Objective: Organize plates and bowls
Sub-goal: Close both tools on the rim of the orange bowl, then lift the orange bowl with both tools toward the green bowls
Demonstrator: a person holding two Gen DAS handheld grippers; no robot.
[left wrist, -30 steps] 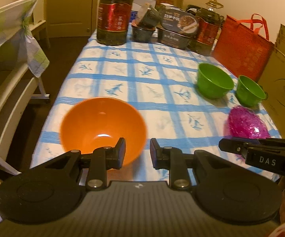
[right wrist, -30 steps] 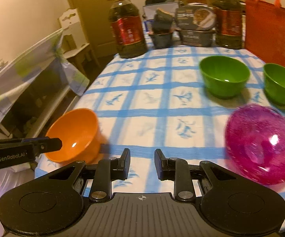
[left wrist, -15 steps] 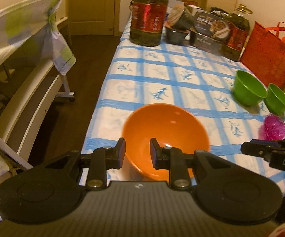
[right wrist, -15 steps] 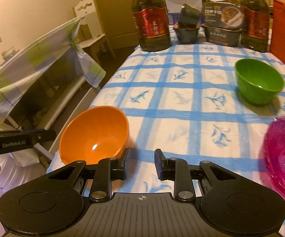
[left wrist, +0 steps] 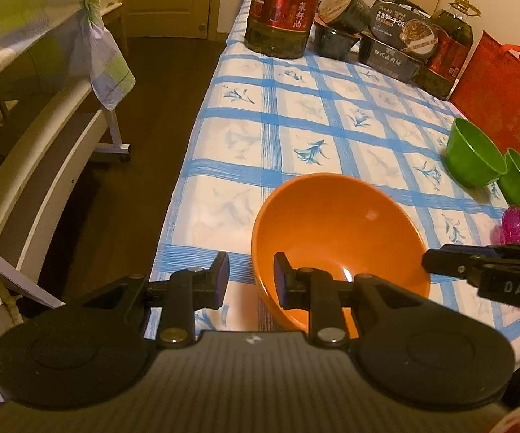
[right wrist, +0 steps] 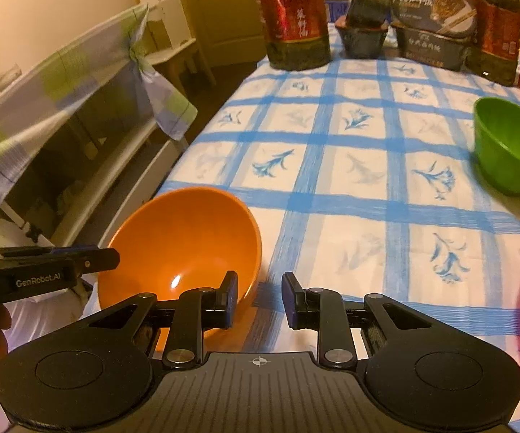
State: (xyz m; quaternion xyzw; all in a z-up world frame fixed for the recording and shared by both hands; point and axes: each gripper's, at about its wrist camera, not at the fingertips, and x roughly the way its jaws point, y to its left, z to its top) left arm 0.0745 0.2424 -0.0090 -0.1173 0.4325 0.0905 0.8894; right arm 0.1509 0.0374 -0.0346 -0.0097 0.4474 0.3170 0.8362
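One surface (left wrist: pixel 296 115) fills the room's middle, under a blue-checked cloth. At its far end stand two oil bottles (left wrist: pixel 281 7), and between them dark food tubs (left wrist: pixel 393 50); a red bag (left wrist: pixel 501 104) sits at the far right.

Four bowls show. Two green bowls (left wrist: pixel 472 158) sit side by side at the right edge, one bigger than the other. A pink bowl (left wrist: pixel 519 223), glittery and see-through, lies near them, partly hidden. One orange bowl (left wrist: pixel 335 231) stands upright at the near left corner: plain, deep, glossy inside with a spot of light at the bottom, empty.

Two grippers flank it. The left gripper (left wrist: pixel 250 276) hovers at its near left rim, fingers a little apart with nothing between them. The right gripper (right wrist: pixel 260 296) hangs at the bowl's right side, fingers likewise apart and empty.
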